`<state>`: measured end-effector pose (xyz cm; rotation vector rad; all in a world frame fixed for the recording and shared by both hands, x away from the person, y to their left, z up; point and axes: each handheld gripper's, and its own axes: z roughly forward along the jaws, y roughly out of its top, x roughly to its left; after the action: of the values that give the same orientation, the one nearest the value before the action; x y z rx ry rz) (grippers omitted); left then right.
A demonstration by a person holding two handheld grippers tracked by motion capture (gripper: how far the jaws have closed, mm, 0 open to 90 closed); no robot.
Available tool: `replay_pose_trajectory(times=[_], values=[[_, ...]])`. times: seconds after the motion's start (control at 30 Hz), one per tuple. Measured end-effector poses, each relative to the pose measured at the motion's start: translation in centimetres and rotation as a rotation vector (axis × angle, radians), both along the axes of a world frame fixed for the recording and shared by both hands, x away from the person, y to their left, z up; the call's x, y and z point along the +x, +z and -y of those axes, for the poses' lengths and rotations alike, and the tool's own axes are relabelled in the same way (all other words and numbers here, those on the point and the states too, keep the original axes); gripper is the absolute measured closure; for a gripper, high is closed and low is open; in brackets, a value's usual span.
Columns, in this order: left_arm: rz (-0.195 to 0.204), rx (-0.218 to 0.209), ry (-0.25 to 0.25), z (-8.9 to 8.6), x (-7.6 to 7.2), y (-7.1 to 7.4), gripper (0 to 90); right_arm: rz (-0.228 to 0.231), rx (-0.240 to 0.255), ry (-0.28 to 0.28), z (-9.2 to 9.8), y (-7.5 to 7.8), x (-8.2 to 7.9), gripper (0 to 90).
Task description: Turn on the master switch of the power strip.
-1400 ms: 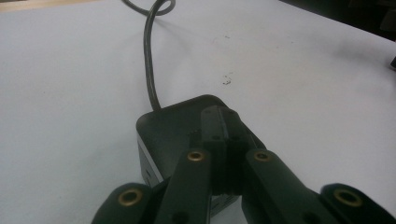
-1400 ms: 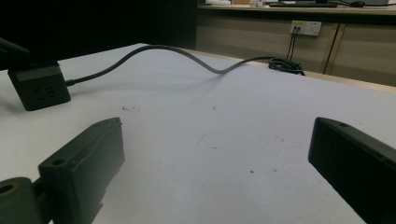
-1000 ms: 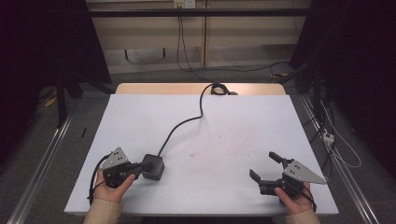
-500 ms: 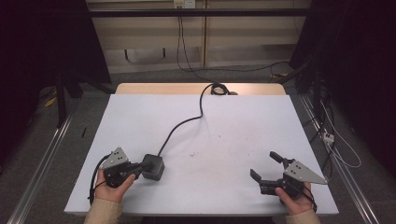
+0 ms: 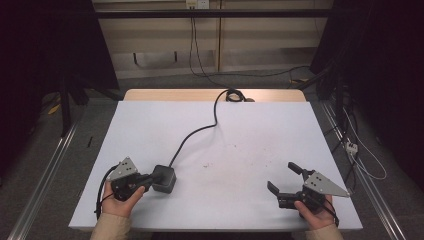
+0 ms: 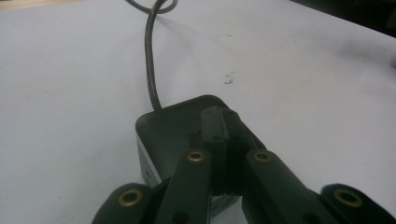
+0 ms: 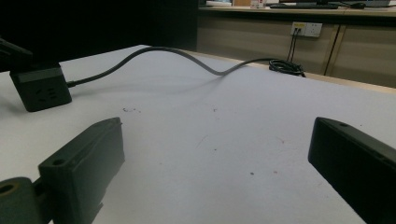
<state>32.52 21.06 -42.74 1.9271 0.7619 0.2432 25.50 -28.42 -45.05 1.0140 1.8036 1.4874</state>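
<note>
A black cube-shaped power block [image 5: 165, 179] lies on the white table [image 5: 260, 130] at the front left. Its dark cable [image 5: 192, 132] curves away to a coil [image 5: 232, 94] at the far edge. My left gripper [image 5: 151, 178] is shut, its jaws pressed together with the tips lying over the top of the block [image 6: 170, 128]. In the left gripper view the closed tips [image 6: 219, 119] hold nothing between them. My right gripper [image 5: 282, 176] rests at the front right, wide open and empty. The right gripper view looks between its jaws [image 7: 215, 154] toward the block [image 7: 41, 91] and cable [image 7: 187, 56].
Small dark specks mark the table's middle [image 5: 207, 164]. Beyond the far wooden edge [image 5: 200, 95] more cables run to a wall socket [image 7: 306, 29]. A white power strip [image 5: 351, 146] lies on the floor at the right, and metal rails [image 5: 45, 175] flank the table.
</note>
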Motion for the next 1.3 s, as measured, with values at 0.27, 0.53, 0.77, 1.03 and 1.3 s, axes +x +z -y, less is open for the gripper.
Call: replay_pose_trajectory(times=[0.27, 0.53, 0.77, 1.03, 1.3], values=[[-0.004, -0.016, 0.01, 0.01, -0.07, 0.06, 90.0, 0.001, -0.002, 0.002, -0.04, 0.02, 0.0, 2.9], [-0.005, -0.072, 0.012, -0.14, -0.08, 0.43, 90.0, 0.003, -0.002, 0.002, -0.05, 0.03, 0.02, 2.9], [-0.001, -0.079, 0.008, 0.28, -0.09, 0.64, 88.3, 0.003, -0.002, 0.004, -0.15, 0.06, 0.05, 2.9], [-0.003, -0.088, 0.011, 0.54, 0.08, 0.85, 75.0, 0.001, -0.005, 0.005, -0.11, 0.04, 0.05, 2.9], [-0.018, -0.105, 0.018, 0.48, 0.16, 0.86, 61.9, 0.0, -0.001, 0.007, -0.2, 0.06, 0.06, 2.9]])
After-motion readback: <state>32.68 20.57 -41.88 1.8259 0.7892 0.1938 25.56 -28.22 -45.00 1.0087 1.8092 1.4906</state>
